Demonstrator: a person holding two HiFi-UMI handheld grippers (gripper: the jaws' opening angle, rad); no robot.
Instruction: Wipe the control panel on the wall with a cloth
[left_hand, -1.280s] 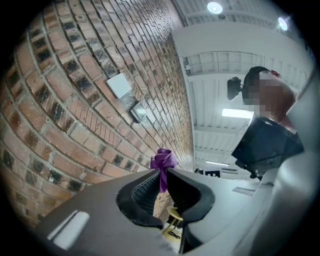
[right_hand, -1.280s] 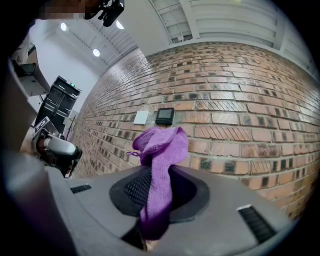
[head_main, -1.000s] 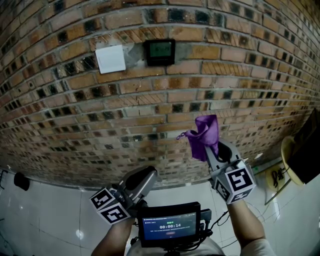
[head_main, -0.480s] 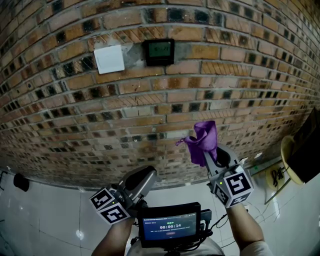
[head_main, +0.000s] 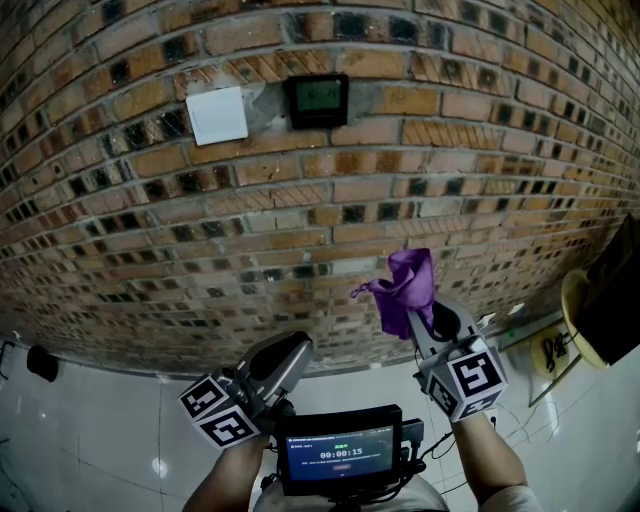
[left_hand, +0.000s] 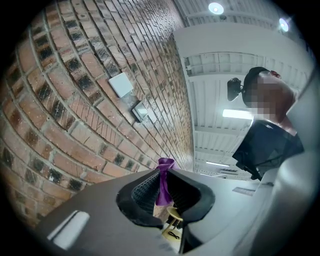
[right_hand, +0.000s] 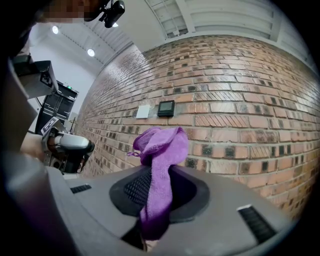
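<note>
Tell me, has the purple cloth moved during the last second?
Yes, slightly. The cloth held in the right gripper has dropped lower in the head view, farther below the control panel.

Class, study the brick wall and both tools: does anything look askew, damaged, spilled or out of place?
Nothing much stands out. The control panel and the white plate beside it sit flat on the brick wall. Only a rough grey patch around the panel interrupts the bricks. The purple cloth is clamped in the right tongs.
</note>
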